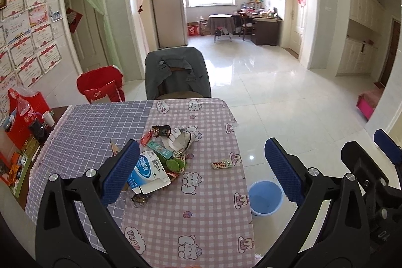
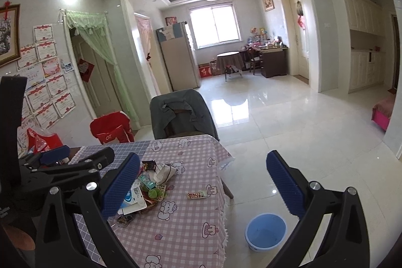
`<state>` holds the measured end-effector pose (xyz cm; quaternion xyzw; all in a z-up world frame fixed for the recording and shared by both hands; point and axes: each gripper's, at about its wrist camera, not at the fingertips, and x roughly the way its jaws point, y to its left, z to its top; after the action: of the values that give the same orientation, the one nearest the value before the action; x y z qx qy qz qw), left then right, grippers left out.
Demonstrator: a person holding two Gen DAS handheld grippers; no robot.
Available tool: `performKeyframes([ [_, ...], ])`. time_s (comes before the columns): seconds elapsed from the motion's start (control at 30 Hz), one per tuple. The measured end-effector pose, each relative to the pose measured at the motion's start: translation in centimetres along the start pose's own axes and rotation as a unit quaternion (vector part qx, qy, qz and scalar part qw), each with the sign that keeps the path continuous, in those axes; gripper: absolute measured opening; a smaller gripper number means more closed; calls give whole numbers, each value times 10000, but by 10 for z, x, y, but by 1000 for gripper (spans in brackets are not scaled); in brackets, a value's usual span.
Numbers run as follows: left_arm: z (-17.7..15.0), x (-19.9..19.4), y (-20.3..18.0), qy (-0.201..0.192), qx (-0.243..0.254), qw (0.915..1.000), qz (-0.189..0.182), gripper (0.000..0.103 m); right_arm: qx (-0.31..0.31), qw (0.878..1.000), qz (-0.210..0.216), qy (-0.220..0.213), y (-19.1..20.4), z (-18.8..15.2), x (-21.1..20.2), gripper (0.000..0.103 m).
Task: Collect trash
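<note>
A pile of trash (image 1: 160, 157) lies on the pink checked tablecloth (image 1: 201, 217): a white and blue carton (image 1: 148, 170), crumpled paper and several wrappers. One small wrapper (image 1: 221, 164) lies alone to the right of the pile. A blue bin (image 1: 265, 196) stands on the floor by the table's right edge. My left gripper (image 1: 202, 170) hangs open and empty above the table, its left pad over the carton. My right gripper (image 2: 202, 185) is open and empty too, with the pile (image 2: 148, 187), lone wrapper (image 2: 196, 195) and bin (image 2: 265, 230) below it. Each gripper shows in the other's view (image 1: 369, 150) (image 2: 78, 155).
A chair draped with a grey jacket (image 1: 177, 72) stands at the table's far end, with a red-covered chair (image 1: 100, 87) left of it. A red bag (image 1: 22, 112), a paper cup (image 1: 48, 118) and clutter fill the table's left side. Tiled floor stretches to the right.
</note>
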<state>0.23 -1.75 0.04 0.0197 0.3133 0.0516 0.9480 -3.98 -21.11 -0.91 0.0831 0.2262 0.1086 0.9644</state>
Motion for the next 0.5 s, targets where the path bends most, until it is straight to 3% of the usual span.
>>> performKeyframes([
  [0.27, -4, 6, 7, 211, -267, 9987, 366, 98, 166, 9988, 428, 194, -11, 4, 18, 99],
  [0.5, -6, 23, 28, 335, -239, 9988, 252, 98, 253, 9985, 278, 391, 3, -5, 34, 99],
])
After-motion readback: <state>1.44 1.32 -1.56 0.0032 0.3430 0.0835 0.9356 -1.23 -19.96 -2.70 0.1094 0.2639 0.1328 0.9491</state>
